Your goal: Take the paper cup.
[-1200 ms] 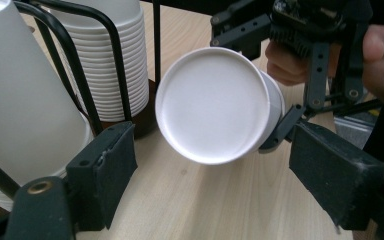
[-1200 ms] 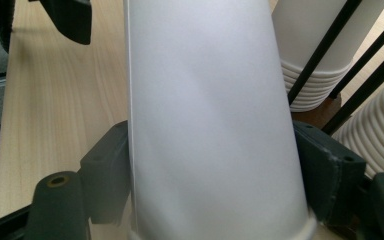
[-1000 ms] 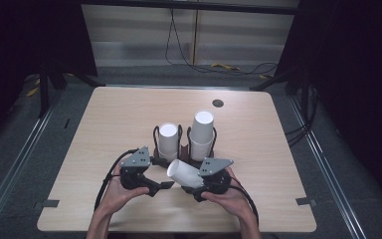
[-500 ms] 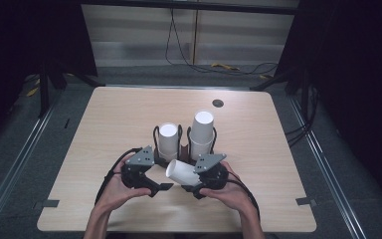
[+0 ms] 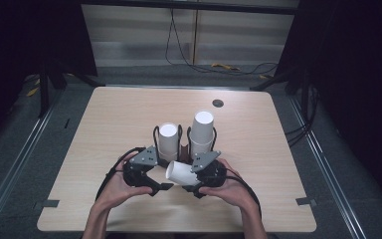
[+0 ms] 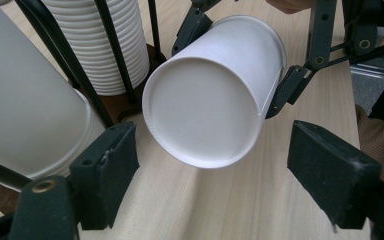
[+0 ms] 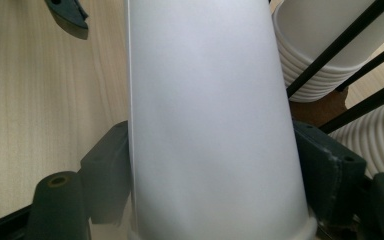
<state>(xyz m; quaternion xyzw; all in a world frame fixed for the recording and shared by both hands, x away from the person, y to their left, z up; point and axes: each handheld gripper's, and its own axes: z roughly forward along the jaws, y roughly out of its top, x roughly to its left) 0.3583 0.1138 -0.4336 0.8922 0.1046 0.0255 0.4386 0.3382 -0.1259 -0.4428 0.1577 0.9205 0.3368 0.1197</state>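
A single white paper cup (image 5: 179, 172) lies sideways just above the table, and my right gripper (image 5: 188, 177) is shut on its wall. In the right gripper view the cup (image 7: 205, 115) fills the gap, with both pads (image 7: 107, 165) pressed on it. My left gripper (image 5: 162, 181) faces the cup's flat base (image 6: 202, 112). Its jaws have just been closing, but they are still apart, and the base hangs just ahead of the gap, clear of both pads (image 6: 112, 167). Behind stand two stacks of white cups, the left stack (image 5: 168, 140) and the right stack (image 5: 202, 130), each in a black wire holder.
The wire holders' rods (image 6: 112, 55) and the stacks (image 7: 320, 50) stand close behind both grippers. A small dark disc (image 5: 218, 103) lies at the table's far right. The wooden table (image 5: 104, 124) is bare at the left, right and back. Cables run over the floor beyond.
My left gripper has edged a little to the right, toward the cup's base. The cup stays sideways in the right gripper. The stacks have not moved.
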